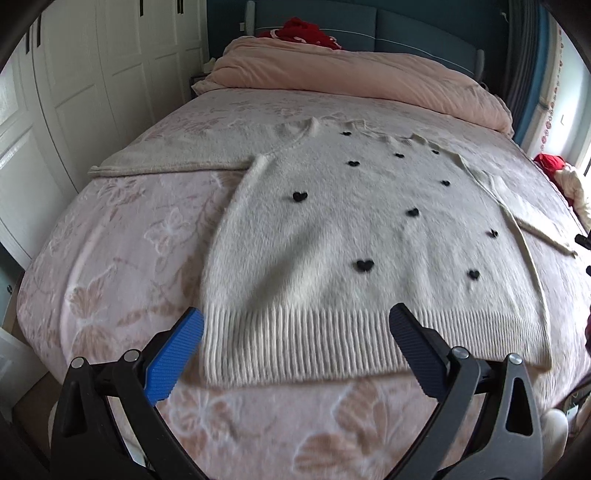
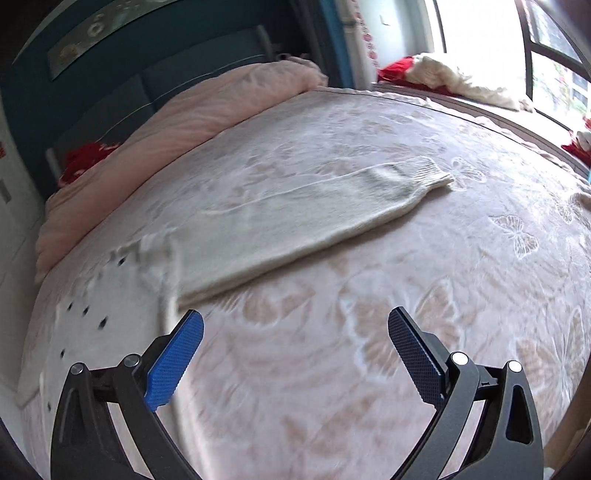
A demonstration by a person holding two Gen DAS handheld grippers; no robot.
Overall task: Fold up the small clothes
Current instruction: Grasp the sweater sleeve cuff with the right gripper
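A white fuzzy sweater [image 1: 351,229] with small black hearts lies flat, spread out on the bed, its ribbed hem [image 1: 332,343] nearest me. One sleeve [image 1: 166,155] stretches to the left, the other to the right. My left gripper [image 1: 295,325] is open and empty, hovering just above the hem. In the right wrist view the right sleeve [image 2: 295,218] lies straight across the bedspread, cuff [image 2: 428,173] at the far end, and the sweater body [image 2: 103,295] shows at the left. My right gripper [image 2: 295,328] is open and empty, above the bedspread beside the sleeve's underarm.
The bed has a pink butterfly-patterned blanket [image 1: 110,258]. A rolled pink duvet [image 1: 351,77] lies at the head, with a red item [image 1: 306,31] behind it. White wardrobe doors [image 1: 74,92] stand left. Red and cream clothes [image 2: 443,74] lie on the window ledge.
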